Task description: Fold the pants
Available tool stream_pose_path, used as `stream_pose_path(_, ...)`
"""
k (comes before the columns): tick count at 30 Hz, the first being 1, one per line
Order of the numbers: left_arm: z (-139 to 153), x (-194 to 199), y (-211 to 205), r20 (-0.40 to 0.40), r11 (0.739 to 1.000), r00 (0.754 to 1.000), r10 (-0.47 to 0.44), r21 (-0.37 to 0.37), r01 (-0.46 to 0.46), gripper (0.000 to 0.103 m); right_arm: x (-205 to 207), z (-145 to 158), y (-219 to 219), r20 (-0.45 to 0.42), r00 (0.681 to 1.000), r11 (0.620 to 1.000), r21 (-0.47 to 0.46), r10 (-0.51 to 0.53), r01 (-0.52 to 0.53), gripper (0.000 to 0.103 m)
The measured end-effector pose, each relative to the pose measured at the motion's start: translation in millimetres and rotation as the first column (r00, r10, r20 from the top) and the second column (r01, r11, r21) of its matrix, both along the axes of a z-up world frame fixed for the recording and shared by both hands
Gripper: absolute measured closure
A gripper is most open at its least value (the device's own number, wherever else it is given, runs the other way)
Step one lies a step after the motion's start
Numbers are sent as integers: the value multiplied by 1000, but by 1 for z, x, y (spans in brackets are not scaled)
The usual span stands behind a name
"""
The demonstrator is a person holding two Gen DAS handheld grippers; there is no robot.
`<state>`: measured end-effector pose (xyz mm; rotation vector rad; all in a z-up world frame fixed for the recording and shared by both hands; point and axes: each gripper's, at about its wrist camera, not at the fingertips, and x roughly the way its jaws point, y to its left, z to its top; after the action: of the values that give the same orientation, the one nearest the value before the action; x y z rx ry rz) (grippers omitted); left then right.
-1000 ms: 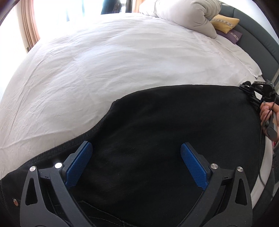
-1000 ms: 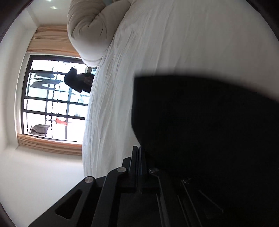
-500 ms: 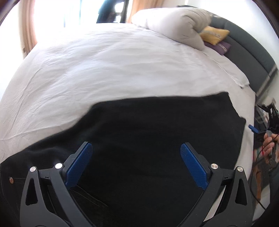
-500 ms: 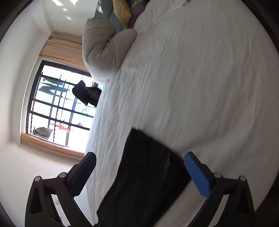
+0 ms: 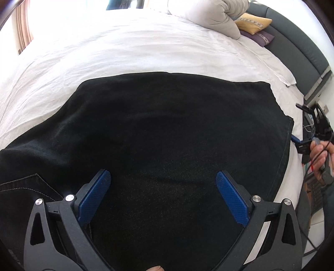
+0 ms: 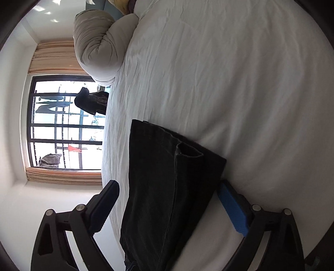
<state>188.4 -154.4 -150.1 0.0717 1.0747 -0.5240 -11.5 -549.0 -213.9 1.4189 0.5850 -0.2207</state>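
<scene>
Both claws stand wide and empty, your right claw easing narrower around the hem, your left claw above the black pants on the near bed, so grip both layers.

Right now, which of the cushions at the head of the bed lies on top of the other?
The yellow cushion with the patterned band. It rests on the purple cushion, beside the rolled-up grey duvet and against the dark headboard.

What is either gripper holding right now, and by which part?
Nothing. The left gripper stands open above the black pants; the right gripper is closing slightly, pads clear of the cloth.
</scene>
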Motion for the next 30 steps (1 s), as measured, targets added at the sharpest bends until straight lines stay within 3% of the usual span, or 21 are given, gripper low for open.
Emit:
stream_pose_path(5, -3, -1, -7, 3, 999, 1000, -14, 34, 14, 0, 14, 1, 5, -9, 1000, 1000, -3, 4, -4, 6)
stream_pose_path(8, -5, -2, -12, 13, 998, 1000, -19, 59, 18, 0, 15, 1, 6, -14, 1000, 1000, -3, -2, 2, 13)
stream_pose_path(11, -6, -3, -13, 16, 997, 1000, -21, 68, 20, 0, 15, -1, 7, -18, 1000, 1000, 7, -12, 12, 40)
stream_pose_path(13, -6, -2, -12, 10, 998, 1000, -19, 60, 18, 0, 11, -10, 6, 8, 1000, 998, 65, -23, 22, 73)
stream_pose_path(15, -6, -2, -11, 3, 999, 1000, -19, 51, 18, 0, 5, -20, 6, 28, 998, 992, 113, -50, 46, 79)
stream_pose_path(23, -5, 3, -9, -11, 999, 1000, -8, 31, 9, 0, -7, -25, 13, 115, 988, 985, 144, -107, 90, 86)
stream_pose_path(27, -5, 5, -3, -26, 1000, 1000, 10, -2, -10, 0, -7, -17, 18, 86, 991, 992, 82, -106, 99, 93)
stream_pose_path(30, -1, 10, 10, -46, 996, 998, 46, -71, -50, 0, -4, -5, 25, 67, 993, 995, 9, -102, 101, 94)
